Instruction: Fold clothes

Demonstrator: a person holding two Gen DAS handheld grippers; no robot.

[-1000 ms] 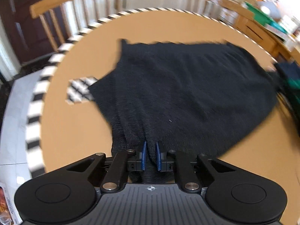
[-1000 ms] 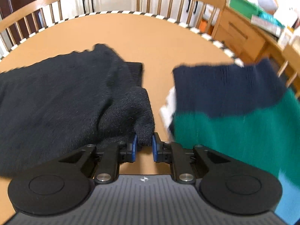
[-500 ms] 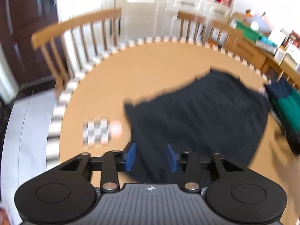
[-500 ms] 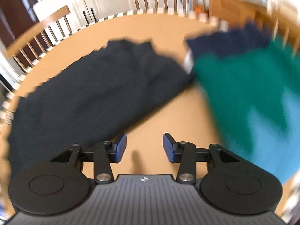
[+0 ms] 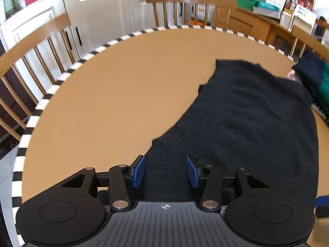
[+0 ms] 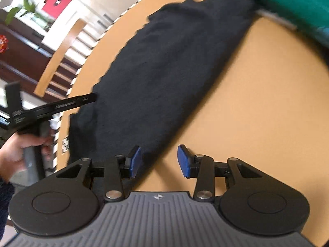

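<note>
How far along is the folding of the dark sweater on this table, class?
Done: the black sweater lies folded into a long band on the table. A green and navy garment sits beside it, its fold state unclear. In hand: nothing; the left gripper and right gripper are both open. Left: probably folding the band shorter.

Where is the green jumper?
The green jumper lies at the table's far right edge in the left wrist view, right beside the black jumper.
</note>
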